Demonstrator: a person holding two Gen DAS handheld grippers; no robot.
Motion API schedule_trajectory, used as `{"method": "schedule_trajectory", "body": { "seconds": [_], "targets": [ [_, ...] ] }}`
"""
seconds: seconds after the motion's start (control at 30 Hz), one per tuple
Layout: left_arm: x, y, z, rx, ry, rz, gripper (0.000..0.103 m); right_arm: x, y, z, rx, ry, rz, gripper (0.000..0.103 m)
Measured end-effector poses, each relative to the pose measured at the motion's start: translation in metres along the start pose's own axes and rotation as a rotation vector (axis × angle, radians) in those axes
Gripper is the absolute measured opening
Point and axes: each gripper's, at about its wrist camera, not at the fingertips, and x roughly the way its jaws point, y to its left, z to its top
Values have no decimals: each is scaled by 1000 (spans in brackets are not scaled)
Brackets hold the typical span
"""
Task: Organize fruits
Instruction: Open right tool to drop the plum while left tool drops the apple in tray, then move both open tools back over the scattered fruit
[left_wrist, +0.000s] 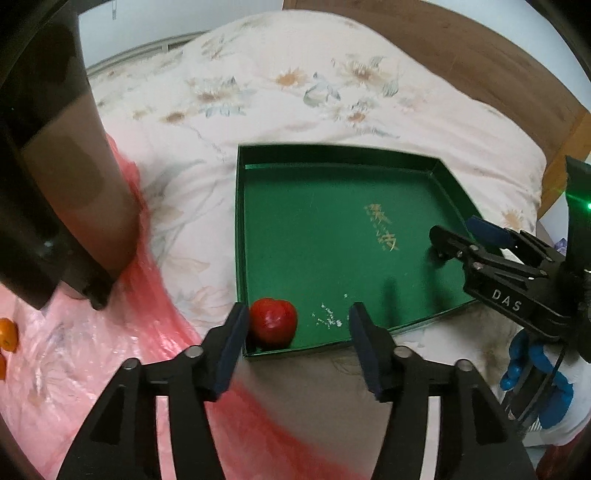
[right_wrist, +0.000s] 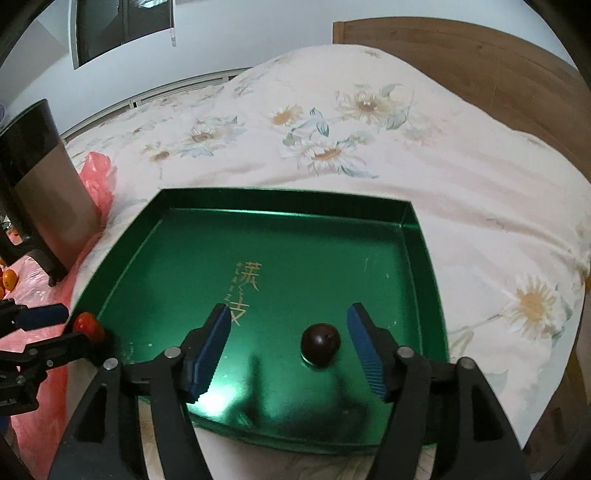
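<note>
Resting stem-end up: dark fruit, round.

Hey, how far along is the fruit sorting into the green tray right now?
Done: a red round fruit sits in a corner of the shallow green tray, and a dark maroon round fruit lies near its front edge. In hand: nothing; the left gripper and right gripper are both open and empty. Left: small orange fruits still on the pink plastic bag.
</note>
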Motion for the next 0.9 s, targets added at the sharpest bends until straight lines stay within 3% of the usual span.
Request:
{"method": "schedule_trajectory", "body": {
  "seconds": [0.2,0.4,0.7,0.9],
  "targets": [
    [-41,-9,1,38,-75,-6,55,-30,10,3,-13,-23,1,96],
    [-85,-1,-12,24,-144,-22,73,-66,25,2,-13,-57,24,96],
    [-148,26,-58,-36,-164,6,78,-127,76,-10,-55,-90,83,96],
    [-189,52,-98,-78,-190,81,81,-167,121,-24,-74,-118,139,96]
  ]
}}
